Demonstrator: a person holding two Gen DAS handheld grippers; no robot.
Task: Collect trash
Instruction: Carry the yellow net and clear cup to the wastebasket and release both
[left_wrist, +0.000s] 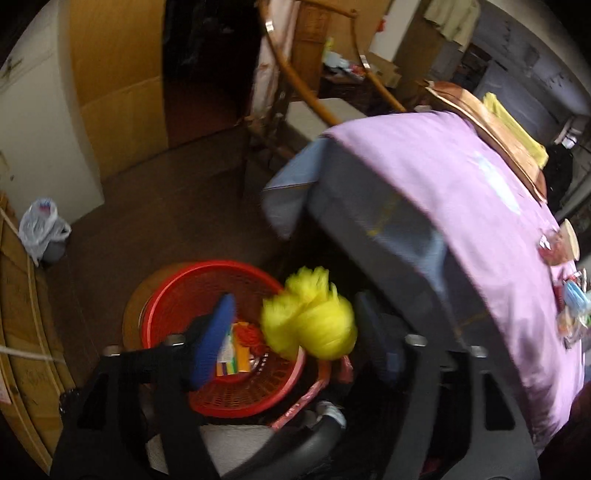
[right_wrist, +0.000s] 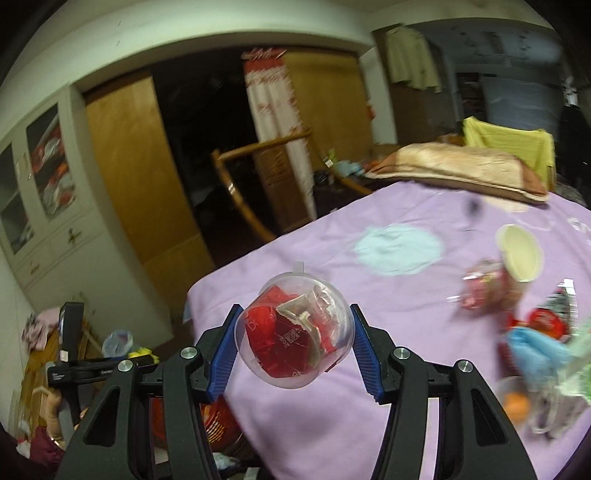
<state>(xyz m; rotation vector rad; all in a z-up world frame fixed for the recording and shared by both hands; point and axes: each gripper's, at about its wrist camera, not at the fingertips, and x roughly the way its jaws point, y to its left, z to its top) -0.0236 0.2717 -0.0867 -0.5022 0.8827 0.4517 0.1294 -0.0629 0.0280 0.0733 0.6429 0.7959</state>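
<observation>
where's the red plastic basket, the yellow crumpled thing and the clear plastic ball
red plastic basket (left_wrist: 243, 395), left wrist view, near wall
yellow crumpled thing (left_wrist: 314, 325), left wrist view, middle
clear plastic ball (right_wrist: 293, 332), right wrist view, centre

**Clearance around the bed**

The bed (left_wrist: 461, 206) edge stands just right of the red basket (left_wrist: 229, 391), blocking that side. Open floor (left_wrist: 147, 206) lies left of the bed, up to a bagged bin (left_wrist: 44, 232) and a chair (left_wrist: 295, 96). On the bed, bare sheet (right_wrist: 314, 229) is free near its left edge; litter (right_wrist: 524, 325) crowds the right, a pillow (right_wrist: 458, 170) the far end.
</observation>
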